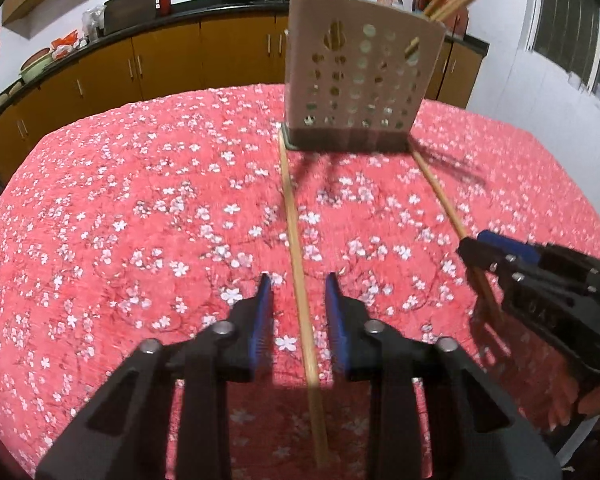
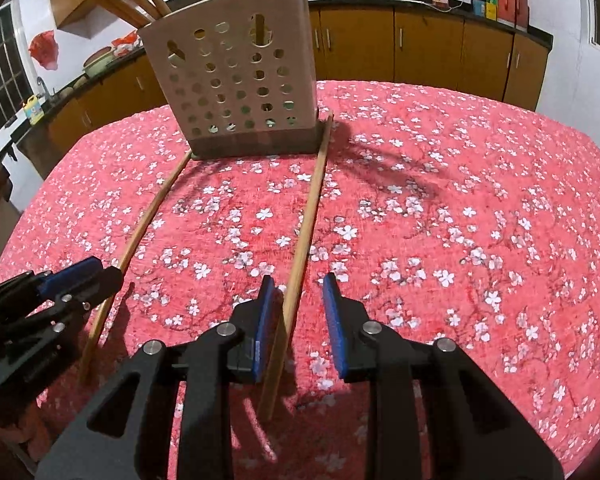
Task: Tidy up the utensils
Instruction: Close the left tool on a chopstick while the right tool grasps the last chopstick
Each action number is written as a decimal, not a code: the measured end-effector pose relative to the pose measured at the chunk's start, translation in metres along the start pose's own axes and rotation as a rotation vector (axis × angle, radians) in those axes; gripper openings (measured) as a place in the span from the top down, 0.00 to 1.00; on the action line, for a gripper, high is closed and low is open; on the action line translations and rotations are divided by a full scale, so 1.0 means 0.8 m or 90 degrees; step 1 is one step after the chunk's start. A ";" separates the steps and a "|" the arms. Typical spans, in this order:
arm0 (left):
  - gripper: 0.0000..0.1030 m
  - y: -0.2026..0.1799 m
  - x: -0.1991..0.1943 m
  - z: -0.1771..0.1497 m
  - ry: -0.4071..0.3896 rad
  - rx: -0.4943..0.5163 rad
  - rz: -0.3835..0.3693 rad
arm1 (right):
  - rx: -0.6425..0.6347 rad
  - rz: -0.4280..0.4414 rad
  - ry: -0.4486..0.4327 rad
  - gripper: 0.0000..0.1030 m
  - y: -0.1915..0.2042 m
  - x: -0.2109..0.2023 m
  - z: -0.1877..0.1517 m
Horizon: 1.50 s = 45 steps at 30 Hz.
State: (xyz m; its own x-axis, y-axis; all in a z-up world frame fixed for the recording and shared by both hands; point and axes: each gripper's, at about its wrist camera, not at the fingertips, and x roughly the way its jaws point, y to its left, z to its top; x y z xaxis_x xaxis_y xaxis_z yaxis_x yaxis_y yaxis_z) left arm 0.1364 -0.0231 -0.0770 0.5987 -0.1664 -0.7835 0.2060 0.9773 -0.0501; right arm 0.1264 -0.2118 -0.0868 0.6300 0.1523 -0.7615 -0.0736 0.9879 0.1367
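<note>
1. Your left tongs (image 1: pixel 296 292) straddle the left chopstick (image 1: pixel 296 248), which lies flat on the red flowered bench (image 1: pixel 120 220) with its far tip touching the left corner of the holder's base. The pads (image 1: pixel 264 304) stand apart with daylight on both sides of the stick, so nothing is pinched yet.
2. The perforated holder (image 1: pixel 359 76) stands upright at the far middle of the bench, already carrying several chopsticks that lean out of its top (which compartment each sits in cannot be told).
3. Your right tongs (image 2: pixel 300 292) straddle the right chopstick (image 2: pixel 305 216), whose far tip rests against the right corner of the holder's base. The left pad (image 2: pixel 267 308) looks to be touching the stick; the right pad stands clear, so this is not a grip either.
4. The step in hand, by my reading, is picking up both loose chopsticks at once, one per hand.
5. Next, you need to squeeze each pair fully onto its stick and check that it is pinched, not merely nudged sideways. Then lift, tip each stick toward upright, and lower it into the holder's open top, clear of the sticks already leaning there.
</note>
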 end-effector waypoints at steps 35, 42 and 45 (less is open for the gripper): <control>0.86 0.082 0.049 0.051 -0.006 -0.079 0.079 | 0.061 -0.070 -0.019 0.92 -0.090 0.021 0.035; 0.86 0.080 0.049 0.051 -0.007 -0.079 0.079 | 0.062 -0.070 -0.018 0.92 -0.090 0.021 0.035; 0.86 0.080 0.049 0.050 -0.007 -0.079 0.079 | 0.062 -0.070 -0.018 0.92 -0.090 0.021 0.035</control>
State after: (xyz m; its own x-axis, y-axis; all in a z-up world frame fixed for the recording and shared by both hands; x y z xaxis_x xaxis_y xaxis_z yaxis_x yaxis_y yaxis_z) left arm 0.2040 0.0280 -0.0861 0.6222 -0.0441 -0.7816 0.0328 0.9990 -0.0302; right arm 0.1639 -0.2812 -0.0917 0.6524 0.0410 -0.7568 0.0713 0.9908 0.1152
